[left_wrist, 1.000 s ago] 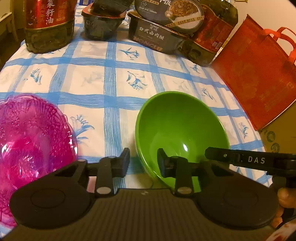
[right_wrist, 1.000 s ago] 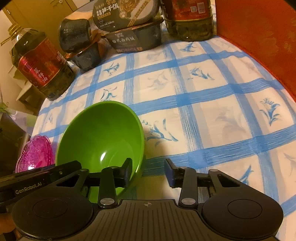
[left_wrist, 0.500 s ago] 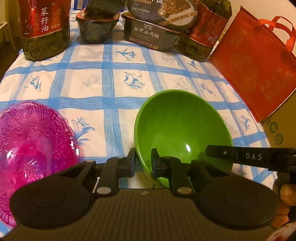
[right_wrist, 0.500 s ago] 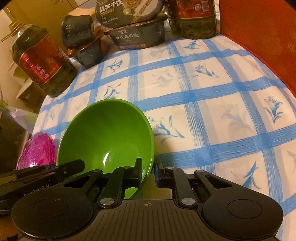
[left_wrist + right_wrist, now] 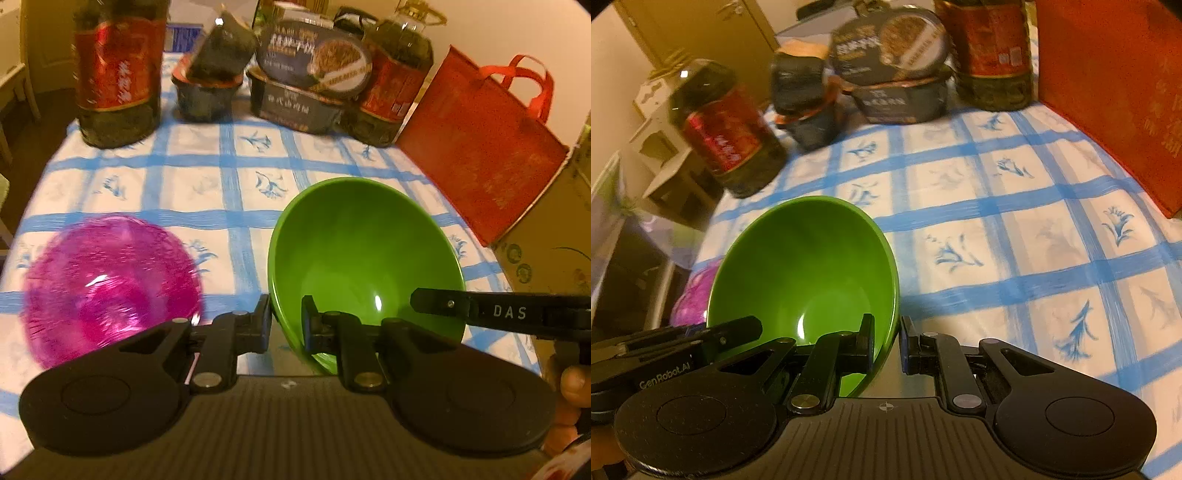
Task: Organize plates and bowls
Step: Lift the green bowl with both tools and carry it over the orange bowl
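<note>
A green bowl point(image 5: 365, 251) is held tilted above the blue-checked tablecloth point(image 5: 207, 184). My left gripper point(image 5: 286, 319) is shut on the bowl's left rim. My right gripper point(image 5: 886, 341) is shut on the right rim of the same bowl point(image 5: 805, 273). A pink ribbed glass bowl point(image 5: 107, 284) sits on the cloth to the left of the green bowl; in the right wrist view it point(image 5: 692, 299) peeks out behind the green bowl. The right gripper's finger point(image 5: 480, 310) shows across the green bowl in the left wrist view.
Two oil bottles point(image 5: 118, 70) point(image 5: 391, 85) and stacked dark food boxes point(image 5: 306, 77) line the far edge. A red bag point(image 5: 476, 144) leans at the right beside a cardboard box point(image 5: 550, 236). The table's left edge drops to furniture point(image 5: 665, 155).
Both grippers closed on the green bowl's rim and lifted it. The view rose, and the pink bowl now lies farther below and ahead.
</note>
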`<state>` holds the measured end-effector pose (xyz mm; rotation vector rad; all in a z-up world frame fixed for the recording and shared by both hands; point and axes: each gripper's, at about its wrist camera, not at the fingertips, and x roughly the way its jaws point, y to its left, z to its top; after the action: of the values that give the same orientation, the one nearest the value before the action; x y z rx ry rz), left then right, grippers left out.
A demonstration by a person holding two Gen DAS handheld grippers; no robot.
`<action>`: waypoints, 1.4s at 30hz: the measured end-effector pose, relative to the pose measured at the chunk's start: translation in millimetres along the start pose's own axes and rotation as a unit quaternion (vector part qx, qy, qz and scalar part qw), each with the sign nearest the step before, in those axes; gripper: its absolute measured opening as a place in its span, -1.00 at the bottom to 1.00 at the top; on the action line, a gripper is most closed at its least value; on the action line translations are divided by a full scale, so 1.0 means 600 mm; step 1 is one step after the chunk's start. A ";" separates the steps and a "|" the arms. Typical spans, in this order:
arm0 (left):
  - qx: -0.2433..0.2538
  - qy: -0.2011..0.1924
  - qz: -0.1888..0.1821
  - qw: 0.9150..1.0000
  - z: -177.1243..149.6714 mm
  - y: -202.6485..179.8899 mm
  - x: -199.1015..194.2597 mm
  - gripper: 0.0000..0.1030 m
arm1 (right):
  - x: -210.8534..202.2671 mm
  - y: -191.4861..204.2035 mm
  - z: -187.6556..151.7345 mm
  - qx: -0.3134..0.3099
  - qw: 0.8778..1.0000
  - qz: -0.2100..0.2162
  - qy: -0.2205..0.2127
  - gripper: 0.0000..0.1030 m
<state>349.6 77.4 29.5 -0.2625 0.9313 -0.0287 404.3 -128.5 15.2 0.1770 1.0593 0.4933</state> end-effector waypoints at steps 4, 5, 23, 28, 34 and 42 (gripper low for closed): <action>-0.008 -0.010 -0.002 1.000 -0.026 0.012 -0.061 -0.72 | -0.041 0.038 -0.032 -0.009 1.000 0.006 -0.008 -0.74; -0.010 -0.013 -0.001 1.000 -0.034 0.016 -0.076 -0.72 | -0.051 0.048 -0.041 -0.010 1.000 0.009 -0.009 -0.74; -0.013 -0.036 0.011 0.999 -0.233 0.060 -0.297 -0.72 | -0.185 0.165 -0.292 -0.005 0.999 0.028 -0.027 -0.74; -0.021 -0.036 0.010 0.999 -0.294 0.057 -0.327 -0.72 | -0.204 0.167 -0.363 -0.001 0.999 0.033 -0.020 -0.74; -0.019 -0.028 0.011 0.999 -0.358 0.028 -0.336 -0.72 | -0.232 0.151 -0.420 -0.013 1.000 0.019 -0.020 -0.74; -0.011 -0.012 -0.006 1.000 -0.403 -0.021 -0.328 -0.72 | -0.262 0.101 -0.470 0.007 1.000 0.003 -0.007 -0.74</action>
<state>40.4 41.1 51.0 -0.2889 0.9058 -0.0268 79.4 -175.7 24.4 0.1958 1.0491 0.4898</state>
